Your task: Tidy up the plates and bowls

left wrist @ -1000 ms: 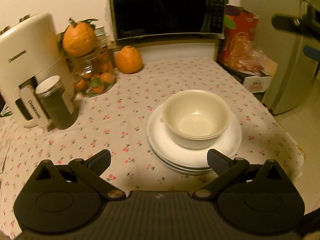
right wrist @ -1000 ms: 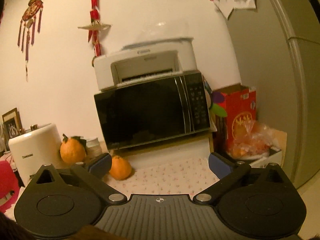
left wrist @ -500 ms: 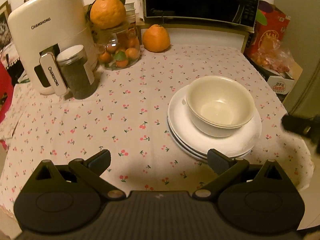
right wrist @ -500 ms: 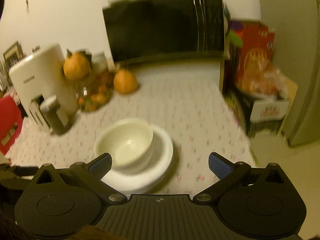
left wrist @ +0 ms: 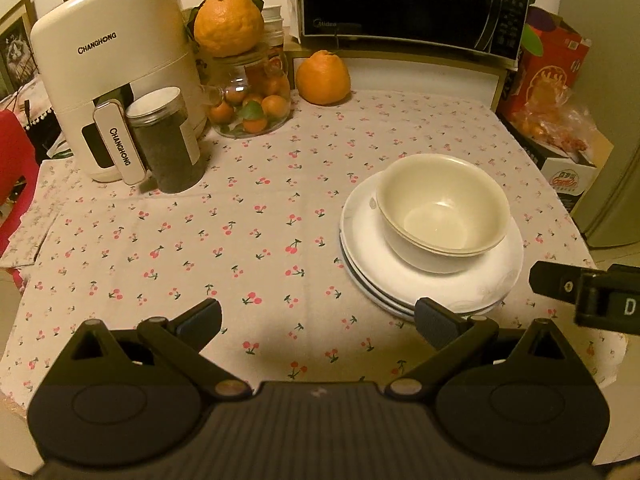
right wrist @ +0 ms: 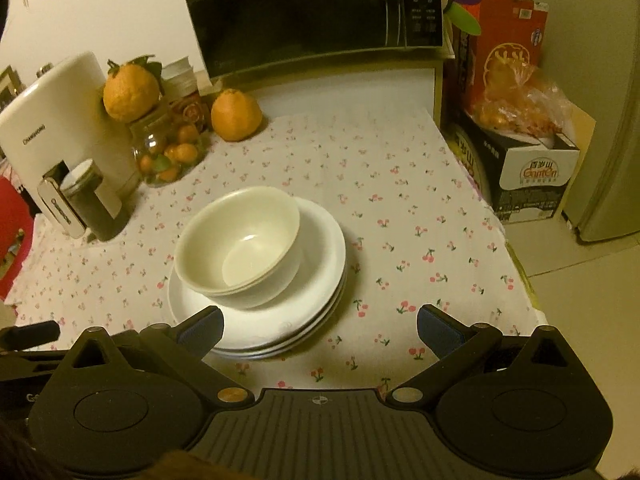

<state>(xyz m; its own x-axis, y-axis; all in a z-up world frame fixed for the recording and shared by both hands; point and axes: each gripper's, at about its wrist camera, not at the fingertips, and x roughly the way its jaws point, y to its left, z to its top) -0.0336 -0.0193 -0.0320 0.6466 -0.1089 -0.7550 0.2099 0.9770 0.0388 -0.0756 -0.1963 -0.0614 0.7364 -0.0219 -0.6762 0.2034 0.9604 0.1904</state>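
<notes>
A stack of white plates (left wrist: 492,280) sits on the cherry-print tablecloth (left wrist: 240,232), right of centre. Nested cream bowls (left wrist: 440,216) stand on top of the plates. The same plates (right wrist: 320,280) and bowls (right wrist: 240,248) show in the right wrist view, left of centre. My left gripper (left wrist: 318,318) is open and empty above the near table edge, its right finger just in front of the plates' near rim. My right gripper (right wrist: 320,322) is open and empty, its left finger over the plates' near rim.
A white Changhong appliance (left wrist: 112,64) and a dark jar (left wrist: 164,140) stand at back left. A glass jar of small oranges (left wrist: 252,96) with a large orange on top, another orange (left wrist: 324,78), and a microwave (left wrist: 400,4) line the back. Boxes (left wrist: 560,120) stand off the right edge.
The right gripper has tilted down from the wall and microwave to look over the table and plates. The left gripper has pulled back slightly; plates and bowls have not moved.
</notes>
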